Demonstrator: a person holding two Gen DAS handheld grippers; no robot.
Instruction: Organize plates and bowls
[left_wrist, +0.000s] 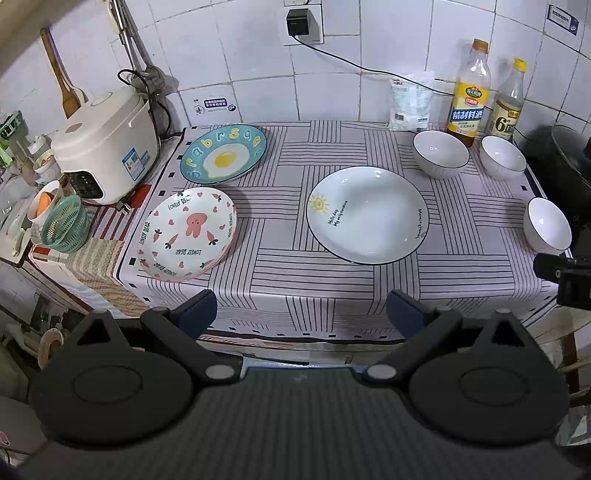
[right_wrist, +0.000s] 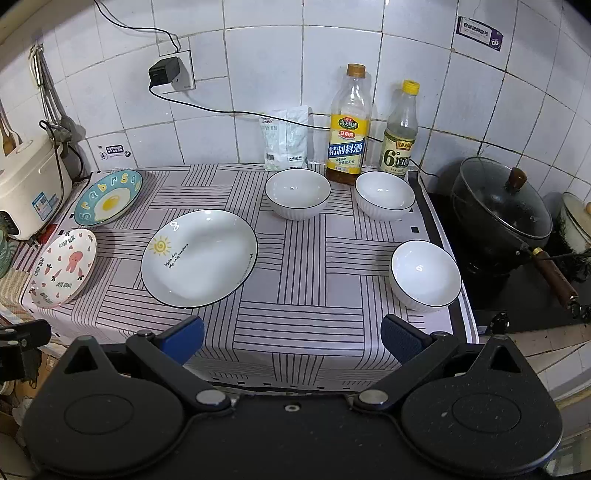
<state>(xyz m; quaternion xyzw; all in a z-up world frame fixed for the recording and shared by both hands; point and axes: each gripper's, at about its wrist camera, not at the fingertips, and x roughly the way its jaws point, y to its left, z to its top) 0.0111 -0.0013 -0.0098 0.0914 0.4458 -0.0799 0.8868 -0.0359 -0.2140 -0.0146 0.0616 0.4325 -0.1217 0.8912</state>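
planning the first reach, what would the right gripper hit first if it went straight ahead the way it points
Probably bare striped tablecloth: the open right gripper aims between the sun plate and the nearest white bowl. Depth is uncertain.

The pink plate (left_wrist: 188, 234) reads "LOVELY DEAR" (several times); the white plate (left_wrist: 367, 214), "Hello day"; the vinegar bottle (right_wrist: 399, 129), "6°".

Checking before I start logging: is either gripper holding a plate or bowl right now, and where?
Nothing is held. The left gripper and right gripper are both open, short of the dishes.
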